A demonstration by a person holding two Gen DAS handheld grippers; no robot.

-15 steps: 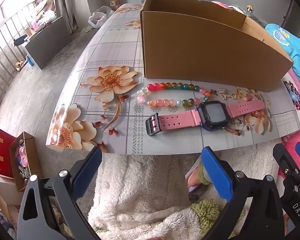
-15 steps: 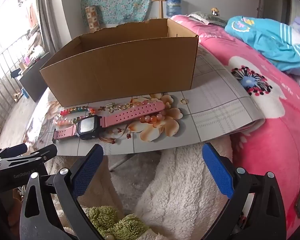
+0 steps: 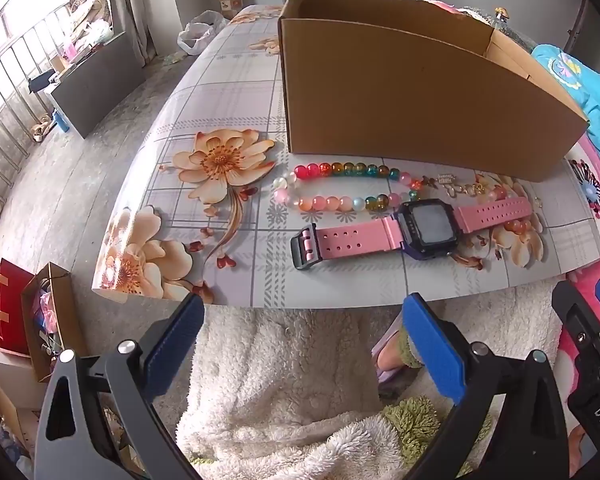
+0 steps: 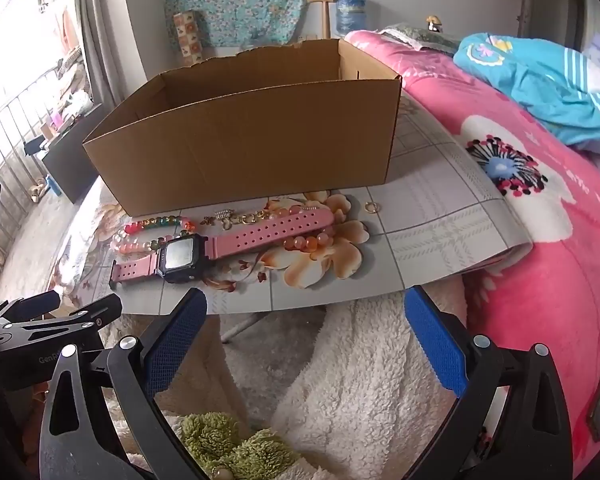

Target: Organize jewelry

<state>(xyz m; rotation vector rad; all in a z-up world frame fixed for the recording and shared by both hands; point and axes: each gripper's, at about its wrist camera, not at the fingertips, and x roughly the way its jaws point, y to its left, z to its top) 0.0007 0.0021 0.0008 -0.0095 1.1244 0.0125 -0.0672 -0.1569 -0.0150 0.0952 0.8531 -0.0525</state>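
Both grippers spread wide, empty: left gripper (image 3: 300,320), right gripper (image 4: 304,316), off table (image 3: 228,80) near edge. Pink watch (image 3: 420,228) flat on table, 6 o'clock of cardboard box (image 3: 420,100); bead bracelet (image 3: 340,188) between them. Watch light; strap soft, likely slick; grasp at stiff case. Beads roll, thin chain fragile. Legible: "DAS", partial "GenR".

"DAS" on the right gripper (image 3: 592,344); partial "GenR" on the left gripper (image 4: 52,320).

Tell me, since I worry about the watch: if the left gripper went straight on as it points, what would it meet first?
Probably the table edge near the pink watch; the open left gripper hangs over the white fleece, depth unclear.
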